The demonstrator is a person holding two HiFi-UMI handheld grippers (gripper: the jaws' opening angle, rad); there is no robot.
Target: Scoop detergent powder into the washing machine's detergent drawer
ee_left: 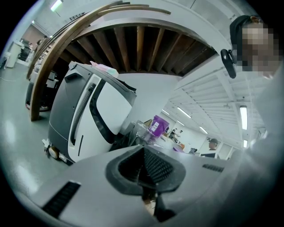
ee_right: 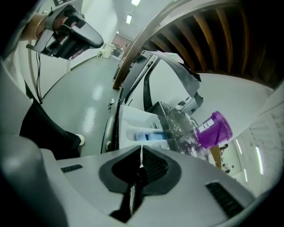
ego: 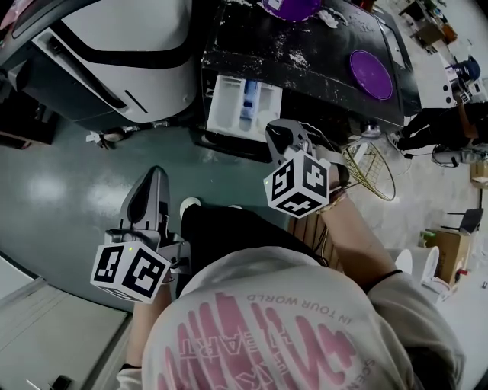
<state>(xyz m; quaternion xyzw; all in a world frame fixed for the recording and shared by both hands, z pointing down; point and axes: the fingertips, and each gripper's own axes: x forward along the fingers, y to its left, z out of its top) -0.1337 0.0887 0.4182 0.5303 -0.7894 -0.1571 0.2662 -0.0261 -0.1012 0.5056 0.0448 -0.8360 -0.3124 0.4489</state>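
The washing machine's white detergent drawer (ego: 229,99) (ee_right: 133,126) stands pulled out, with a blue insert in its middle compartment. My right gripper (ego: 276,131) (ee_right: 141,166) hovers just in front of the drawer, tilted down toward it. Its pads are together, with only a thin bright slit between them and nothing that I can make out held. A purple detergent tub (ee_right: 214,129) (ego: 291,7) (ee_left: 157,125) sits on the dark machine top (ego: 320,46), which is dusted with spilt powder (ego: 297,57). My left gripper (ego: 155,179) (ee_left: 143,170) is low at the left, shut and empty.
A purple lid (ego: 371,74) lies on the machine top at the right. A large white appliance (ego: 122,53) (ee_left: 84,115) stands to the left of the washer. A gold wire basket (ego: 370,171) and a cardboard box (ego: 450,255) are on the floor at the right. A person (ego: 446,122) is far right.
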